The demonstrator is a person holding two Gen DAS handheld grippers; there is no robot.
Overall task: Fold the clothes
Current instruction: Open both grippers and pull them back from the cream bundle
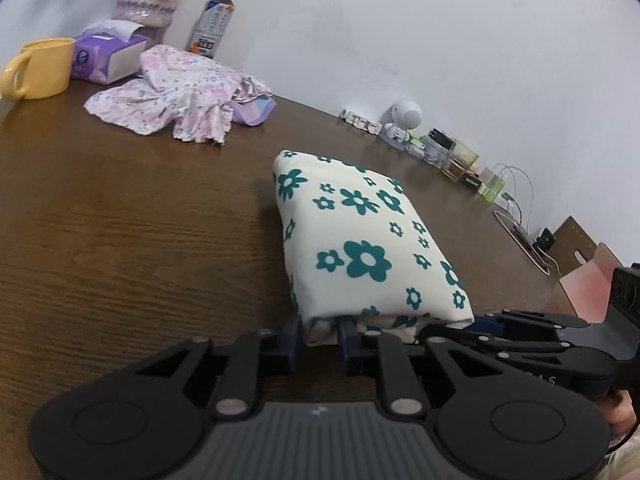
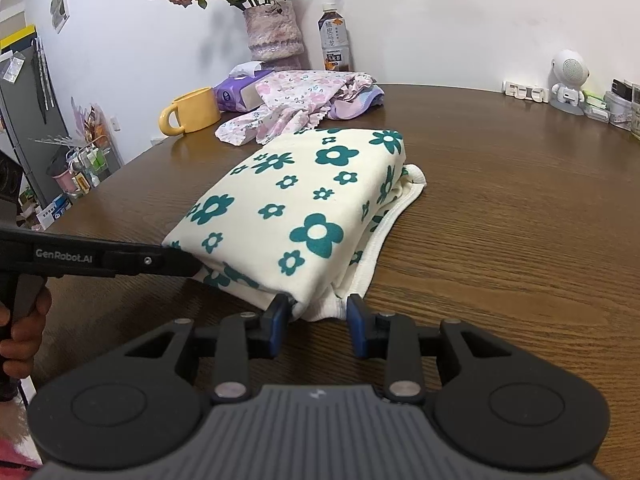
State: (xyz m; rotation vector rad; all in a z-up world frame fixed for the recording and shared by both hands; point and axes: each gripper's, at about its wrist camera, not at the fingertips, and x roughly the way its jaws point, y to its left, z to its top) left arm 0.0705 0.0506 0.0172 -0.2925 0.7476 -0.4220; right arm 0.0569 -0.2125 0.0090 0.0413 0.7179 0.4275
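Two hand-held black grippers meet at the near edge of one folded cream garment with a teal flower print [image 2: 304, 208], which lies on the brown wood-grain table [image 2: 500, 220]. The left gripper [image 1: 318, 334] has its blue-padded jaws narrow, clamped on the garment's near left corner, with cloth bunched between the pads. In the right wrist view that same tool comes in from 9 o'clock, its tip buried in the folded edge, and a hand [image 2: 22, 332] grips its handle at the lower left. The right gripper [image 2: 318, 320] has its jaws somewhat wider, on either side of the near right corner where the ribbed white hem [image 2: 376, 248] pokes out; its left pad touches the cloth, while the right pad sits just beside the hem, so a firm grip cannot be confirmed.

Beyond the folded garment, toward 12 o'clock, a crumpled pink floral garment [image 2: 296, 100] lies in a loose heap over a lilac cloth [image 2: 356, 106]. At 11 o'clock from it stand a yellow ceramic mug [image 2: 194, 112] and a purple tissue box [image 2: 236, 92]. Behind these, against the white wall, are a pink-and-lilac textured vase of dried roses [image 2: 274, 32] and a plastic bottle of tea [image 2: 335, 40]. At 2 o'clock, by the wall, a small white astronaut figure [image 2: 568, 80] stands beside glass jars [image 2: 618, 108].
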